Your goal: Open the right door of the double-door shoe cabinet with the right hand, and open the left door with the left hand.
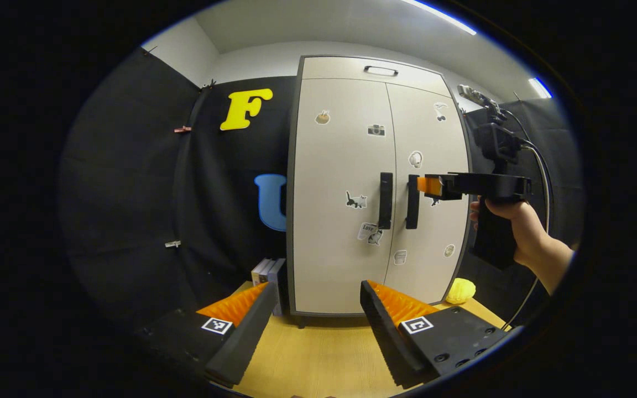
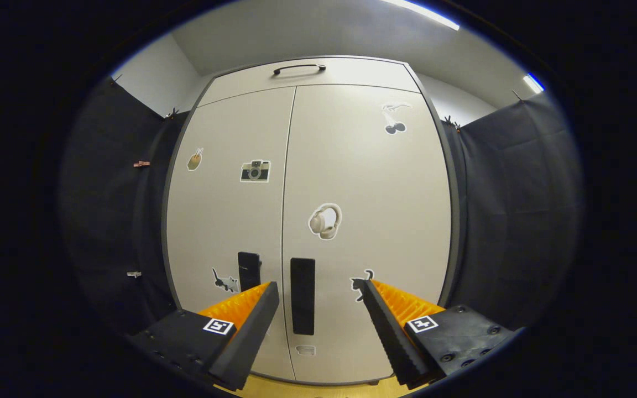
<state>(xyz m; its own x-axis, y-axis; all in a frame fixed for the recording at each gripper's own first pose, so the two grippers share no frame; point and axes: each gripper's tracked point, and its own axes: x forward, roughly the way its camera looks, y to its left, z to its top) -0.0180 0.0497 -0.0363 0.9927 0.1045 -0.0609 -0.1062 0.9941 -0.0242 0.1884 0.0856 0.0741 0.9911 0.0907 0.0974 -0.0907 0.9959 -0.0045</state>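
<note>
Before the shut shoe cabinet point(image 2: 307, 221), right gripper point(image 2: 318, 293) gapes.

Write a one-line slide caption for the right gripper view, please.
Open right gripper lined up on the right door handle of the closed shoe cabinet.

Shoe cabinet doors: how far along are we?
Done: nothing; right door and left door sit shut. In hand: the right tongs hang open with the right handle between the fingers, not clamped. Left: pull that door, then bring the open left tongs, farther back, to the left handle.
</note>
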